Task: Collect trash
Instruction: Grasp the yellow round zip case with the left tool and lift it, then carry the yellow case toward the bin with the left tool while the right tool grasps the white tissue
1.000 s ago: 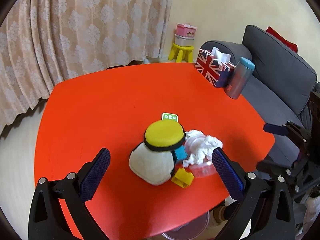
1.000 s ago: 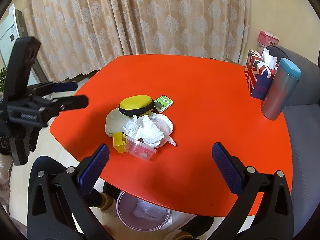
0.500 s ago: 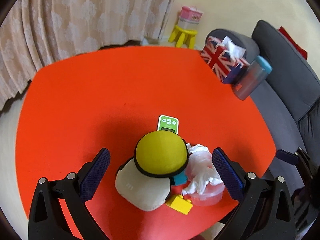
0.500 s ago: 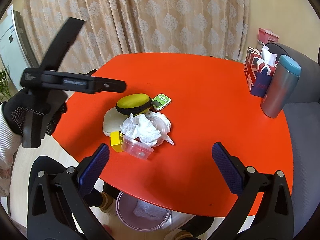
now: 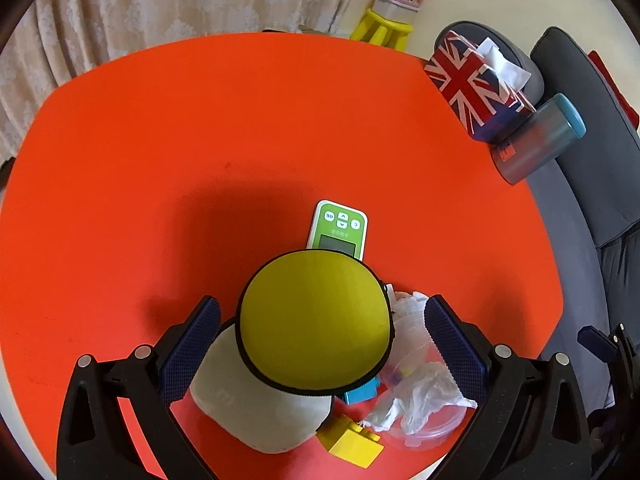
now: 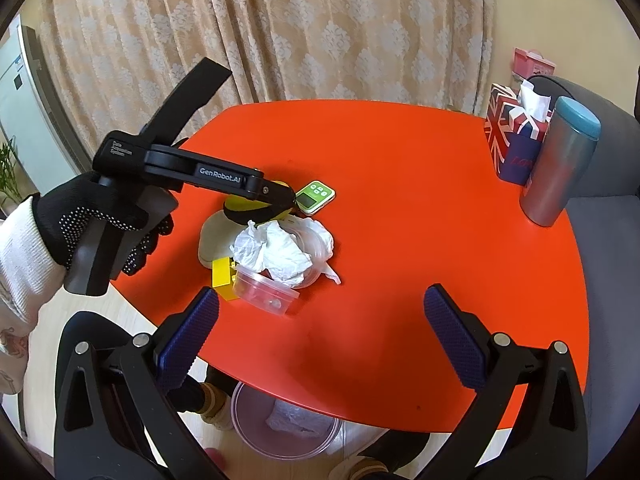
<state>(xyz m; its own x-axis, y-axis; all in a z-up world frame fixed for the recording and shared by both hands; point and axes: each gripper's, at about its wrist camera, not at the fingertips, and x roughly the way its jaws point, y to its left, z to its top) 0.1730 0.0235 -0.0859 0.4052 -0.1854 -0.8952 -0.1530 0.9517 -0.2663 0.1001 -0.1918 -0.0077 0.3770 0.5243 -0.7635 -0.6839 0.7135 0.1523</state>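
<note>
While its jaws stand spread wide, the left gripper (image 5: 316, 332) hangs over the yellow round case (image 5: 314, 320), one finger at each side of it; whether the pads touch it I cannot tell. The case sits on a pale pouch (image 5: 256, 412) on the red counter (image 5: 160, 140), with a green remote (image 5: 338, 230) just behind. Crumpled tissue (image 6: 280, 252) lies heaped on a clear plastic container (image 6: 264, 292) beside a yellow block (image 6: 222, 278). The right gripper (image 6: 320, 324) is also fully spread, holding nothing, above the counter's near edge, apart from the pile. A bin (image 6: 286, 424) stands on the floor below.
</note>
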